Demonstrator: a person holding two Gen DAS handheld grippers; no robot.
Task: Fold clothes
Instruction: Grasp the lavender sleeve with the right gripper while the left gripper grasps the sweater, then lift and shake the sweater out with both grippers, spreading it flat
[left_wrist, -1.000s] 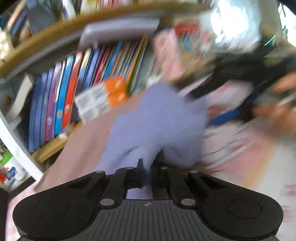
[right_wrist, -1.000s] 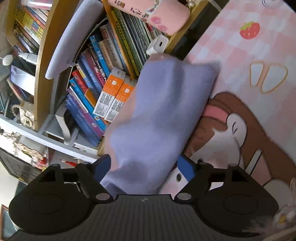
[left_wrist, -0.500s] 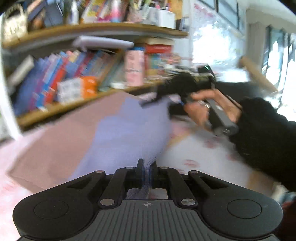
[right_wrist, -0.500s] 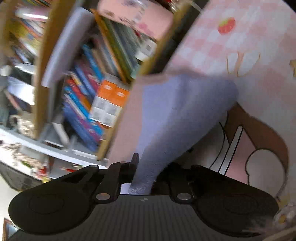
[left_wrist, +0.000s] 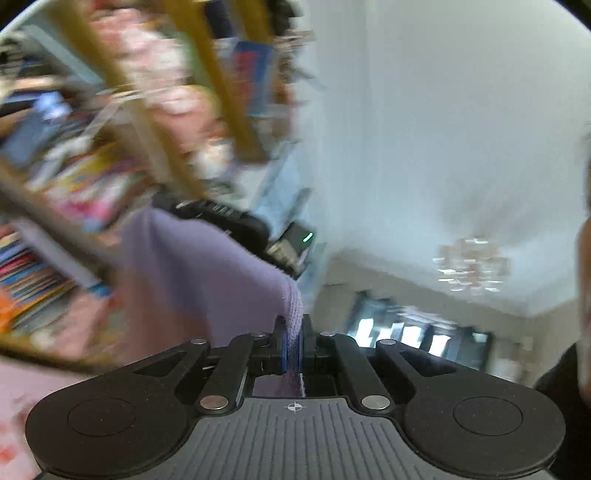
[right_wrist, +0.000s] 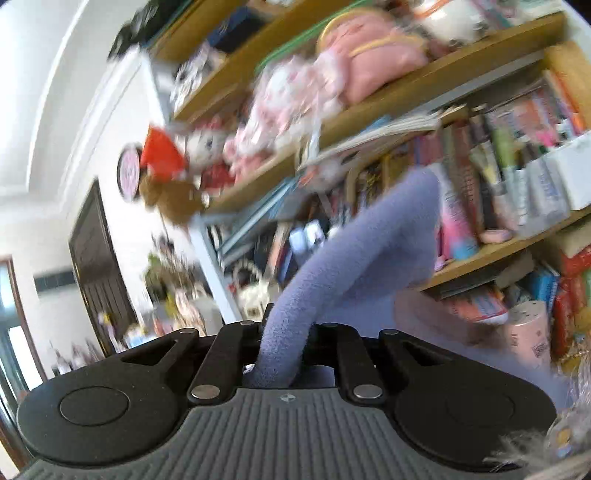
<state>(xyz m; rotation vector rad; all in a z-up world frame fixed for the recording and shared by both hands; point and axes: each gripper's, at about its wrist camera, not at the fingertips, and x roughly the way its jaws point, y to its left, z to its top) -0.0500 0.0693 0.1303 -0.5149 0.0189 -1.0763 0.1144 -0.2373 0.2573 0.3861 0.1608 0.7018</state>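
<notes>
While both cameras tilt steeply upward, the largest thing in sight is the tall wooden bookshelf (right_wrist: 417, 92), blurred in both views, its boards crowded with upright colourful books (right_wrist: 517, 166) and, on an upper board, a soft pink plush cushion (right_wrist: 373, 48) beside pink-and-white stuffed toys (right_wrist: 291, 92). In the left wrist view the same shelving (left_wrist: 122, 96) smears across the left half, and a pale white ceiling (left_wrist: 443, 110) fills the right, with a glittering crystal ceiling lamp (left_wrist: 472, 266) hanging from it above a row of bright windows (left_wrist: 402, 336).

Next in size is the soft lavender fleece garment (left_wrist: 199, 273), which hangs in the air between the two tools. In the left wrist view it spreads wide to the left, with a pinkish part of it below (left_wrist: 110, 325), and narrows to a thin edge running into the left gripper (left_wrist: 293, 349), whose jaws are pressed together on that edge with only the fabric between them. Behind the cloth, the other black tool (left_wrist: 236, 225) shows with a small green light.

In the right wrist view the garment (right_wrist: 369, 258) rises as a thick rolled band from the right gripper (right_wrist: 284, 354), whose jaws are closed tight around that bunched fold.

A dark wooden door (right_wrist: 99, 266) and a small round pink wall clock (right_wrist: 129, 171) sit on the white wall at left.
</notes>
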